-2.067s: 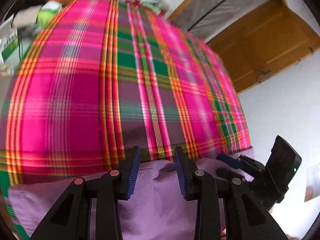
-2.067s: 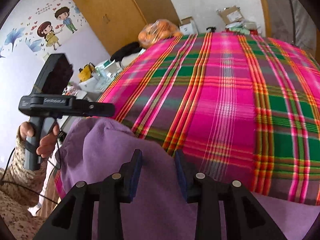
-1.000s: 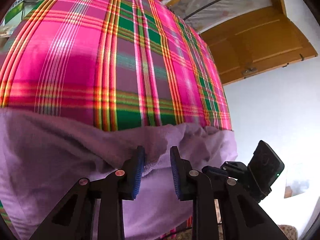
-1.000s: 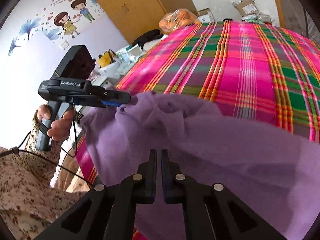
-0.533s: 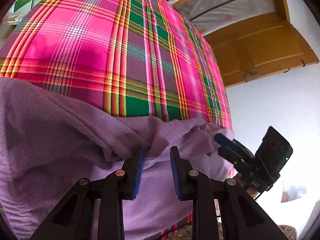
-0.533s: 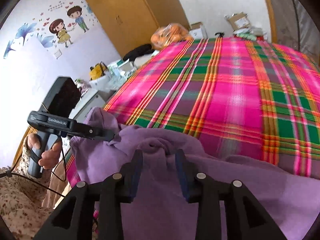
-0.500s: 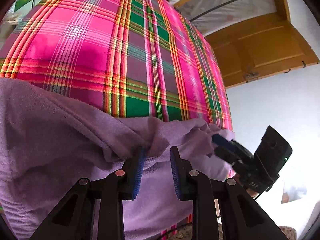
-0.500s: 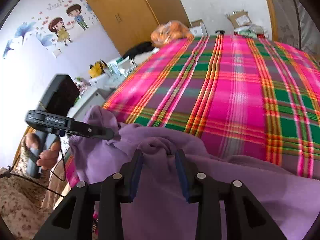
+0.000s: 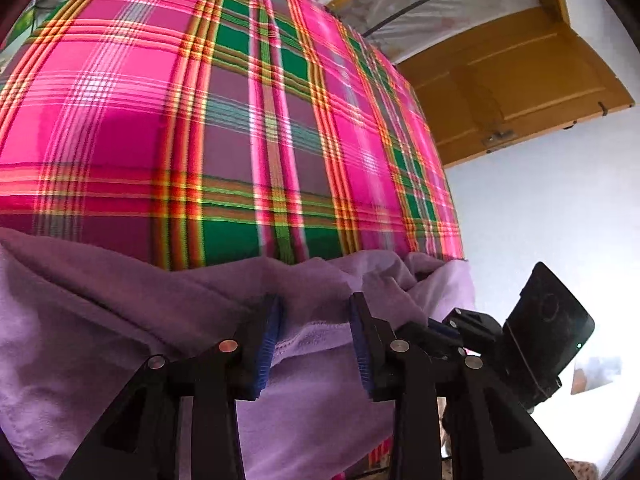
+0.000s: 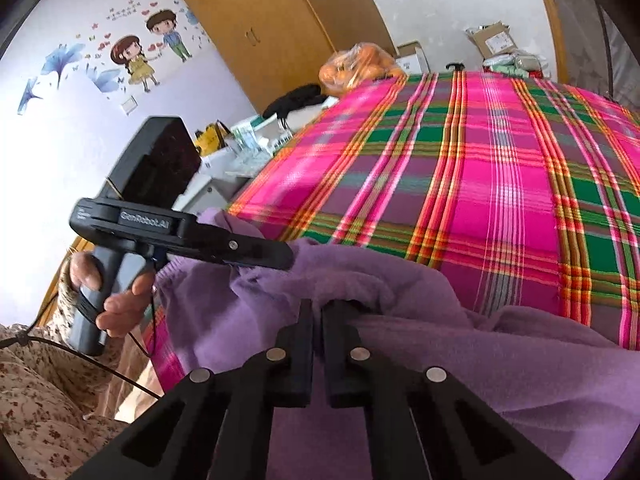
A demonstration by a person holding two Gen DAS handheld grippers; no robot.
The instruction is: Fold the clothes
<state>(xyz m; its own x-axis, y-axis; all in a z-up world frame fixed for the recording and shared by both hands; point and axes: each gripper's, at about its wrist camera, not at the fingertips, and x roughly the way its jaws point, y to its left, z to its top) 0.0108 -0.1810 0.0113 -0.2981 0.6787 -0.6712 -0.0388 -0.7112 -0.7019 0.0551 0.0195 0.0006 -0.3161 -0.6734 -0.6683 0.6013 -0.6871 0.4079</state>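
Right wrist view: the right gripper is clenched on a fold of the soft, fuzzy purple garment lying bunched on the plaid bed. To its left, the left gripper, marked "GenRobot.AI", stands spread over a stitched hem.

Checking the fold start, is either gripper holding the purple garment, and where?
The right gripper pinches the purple garment at a bunched fold; the left gripper is open.

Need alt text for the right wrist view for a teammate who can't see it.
The right gripper is shut on a soft purple fleece garment heaped on a pink and green plaid bedspread. To the left, a hand holds the left gripper at the garment's edge.
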